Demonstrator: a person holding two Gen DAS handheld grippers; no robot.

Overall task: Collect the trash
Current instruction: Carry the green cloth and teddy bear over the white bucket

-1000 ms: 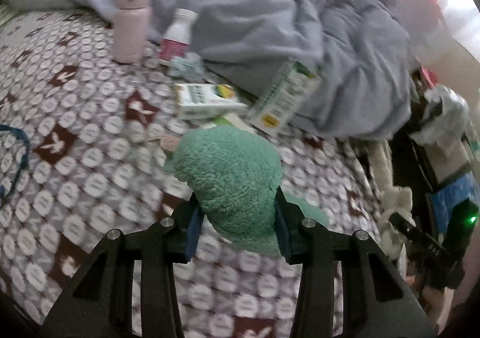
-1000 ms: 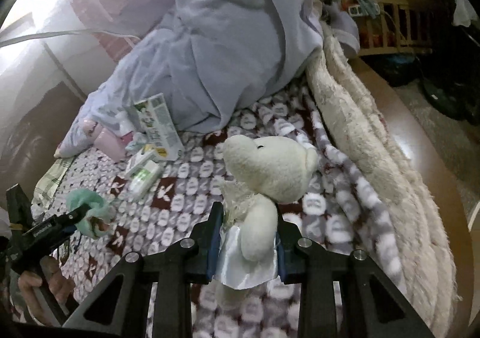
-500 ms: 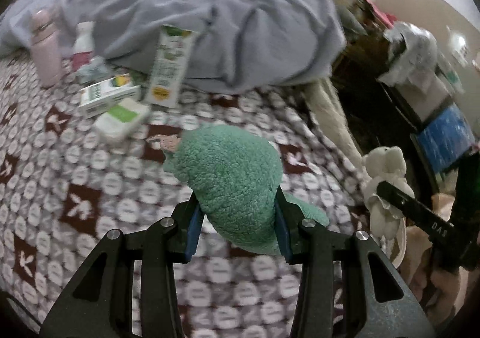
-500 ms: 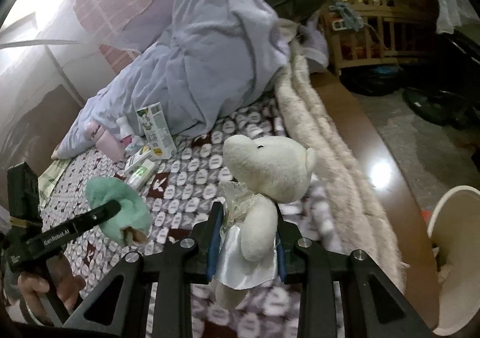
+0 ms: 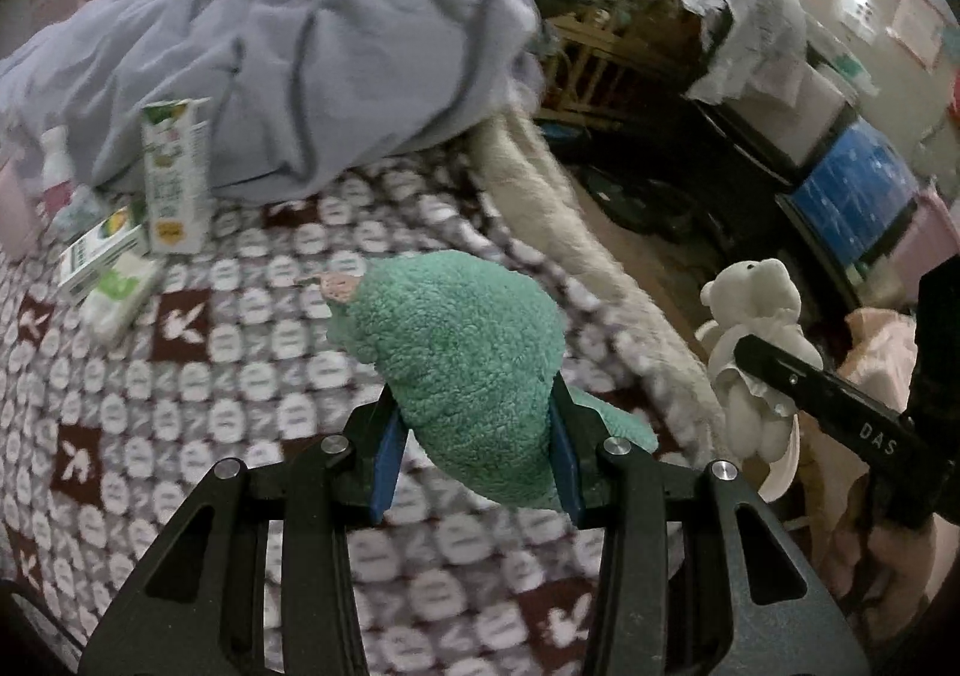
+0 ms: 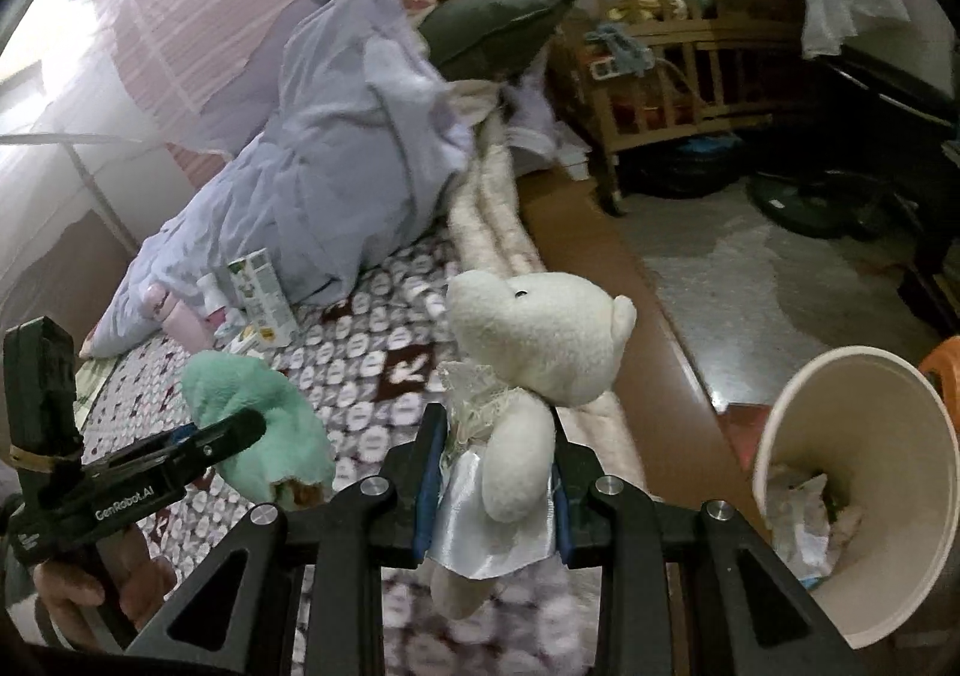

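My left gripper (image 5: pixel 474 454) is shut on a green plush toy (image 5: pixel 462 352), held above the patterned bedspread (image 5: pixel 198 394); the same toy (image 6: pixel 258 424) shows at lower left in the right wrist view. My right gripper (image 6: pixel 489 487) is shut on a white teddy bear (image 6: pixel 534 334) in a satin dress, near the bed's right edge; the bear (image 5: pixel 753 316) also hangs at the right of the left wrist view. A white bin (image 6: pixel 864 496) with crumpled trash inside stands on the floor at lower right. Cartons (image 5: pixel 174 172) and bottles (image 6: pixel 180 316) lie by the blanket.
A rumpled lavender blanket (image 5: pixel 288 46) covers the far bed. A cream fleece throw (image 6: pixel 498 220) runs along the bed's edge. A wooden crib (image 6: pixel 672 34), a dark cabinet and a blue box (image 5: pixel 852 196) stand beyond the floor. A hand (image 6: pixel 102 574) holds the left gripper.
Both grippers swung right toward the bed's edge, each still holding its toy. The white bin has come into the right wrist view, and the cartons have slid to the left.
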